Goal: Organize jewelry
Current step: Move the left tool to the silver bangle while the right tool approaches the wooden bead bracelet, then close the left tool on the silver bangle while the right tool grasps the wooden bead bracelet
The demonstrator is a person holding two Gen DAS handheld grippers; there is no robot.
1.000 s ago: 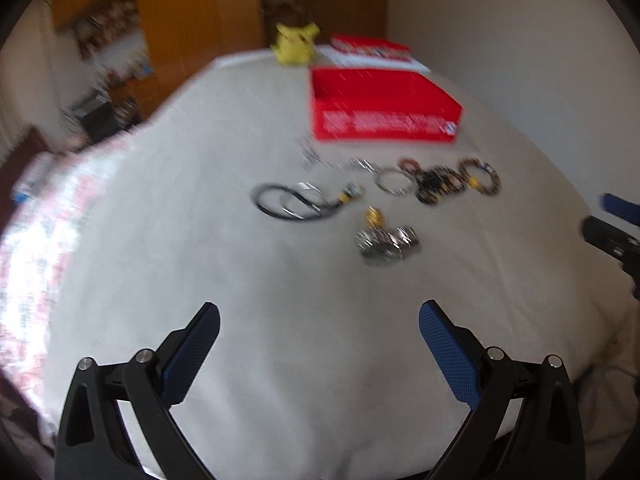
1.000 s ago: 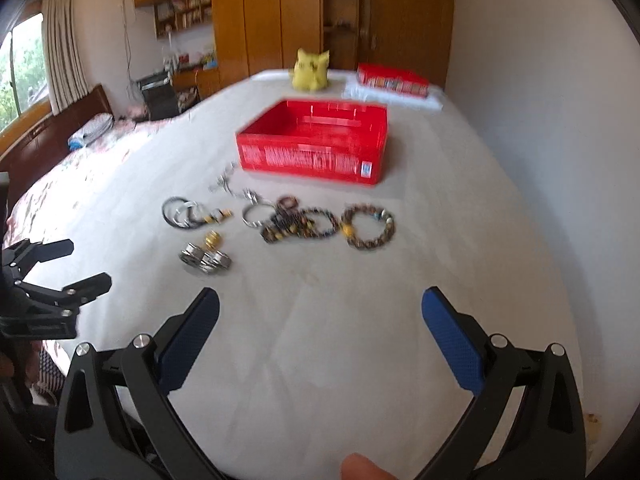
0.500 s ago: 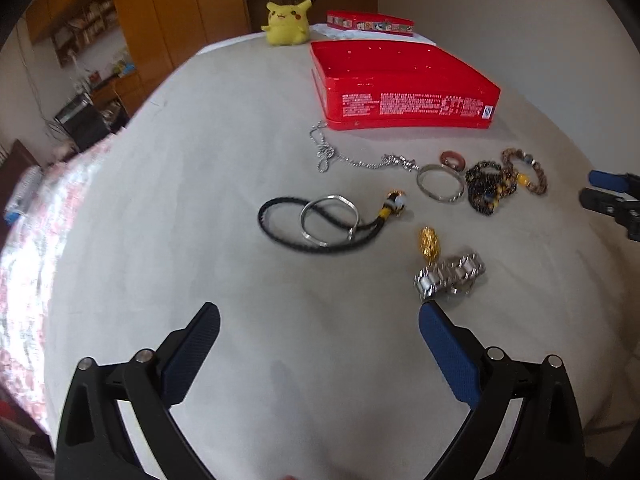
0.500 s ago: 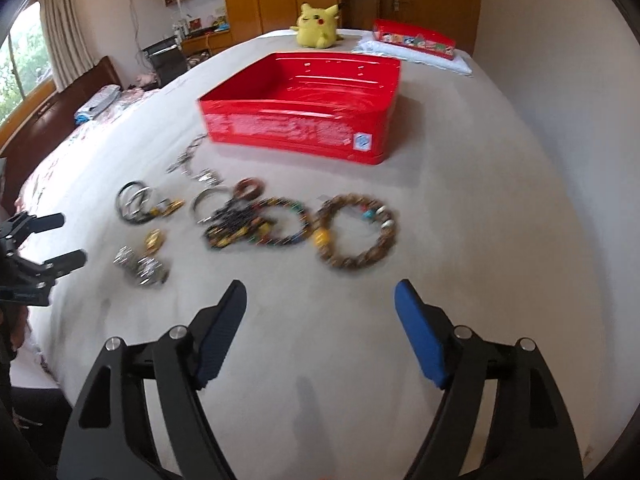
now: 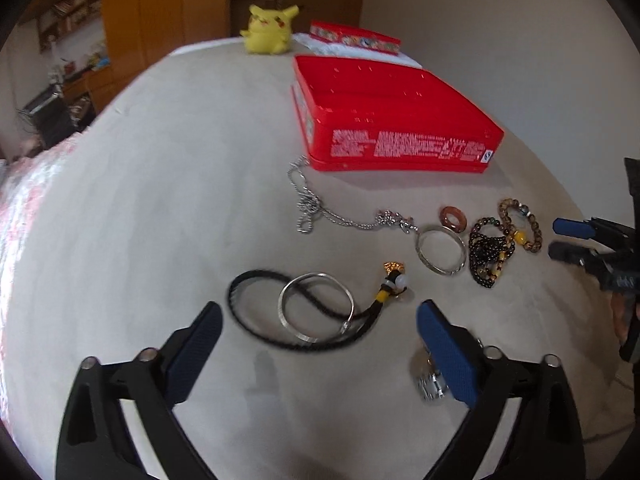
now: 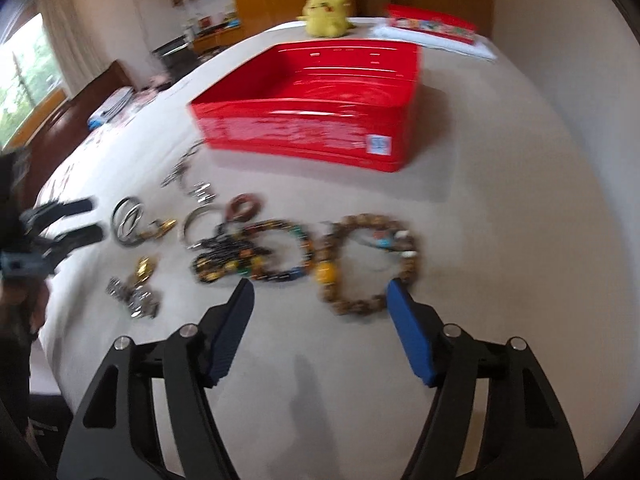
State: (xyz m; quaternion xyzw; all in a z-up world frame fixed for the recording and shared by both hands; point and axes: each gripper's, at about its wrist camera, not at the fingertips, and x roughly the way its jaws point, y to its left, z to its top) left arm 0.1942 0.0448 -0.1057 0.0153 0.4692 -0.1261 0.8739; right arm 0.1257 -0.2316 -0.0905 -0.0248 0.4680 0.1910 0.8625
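Jewelry lies on a pale bedspread in front of an open red box [image 5: 400,148] [image 6: 304,132]. My left gripper [image 5: 318,312] hovers low over a black cord necklace [image 5: 248,320] with a silver bangle [image 5: 316,308] on it. Its jaws are closing, wide apart and touching nothing. A metal watch band [image 5: 430,388] shows beside its right finger. My right gripper [image 6: 320,288] stands open just short of a brown bead bracelet [image 6: 352,304]; the right fingertip [image 6: 396,292] is at the bracelet's edge. Each gripper also shows in the other view: the right gripper [image 5: 568,240] and the left gripper [image 6: 84,220].
A silver chain [image 5: 312,204], second bangle [image 5: 440,250], red-brown ring [image 5: 453,218] and dark bead bracelets [image 5: 488,256] lie between the two grippers. A yellow plush toy [image 5: 268,32] and a red tin [image 5: 356,38] sit behind the box. A wall runs along the right.
Both grippers have come forward and down toward the jewelry. The right jaws have narrowed; the left jaws are slightly narrower than before.
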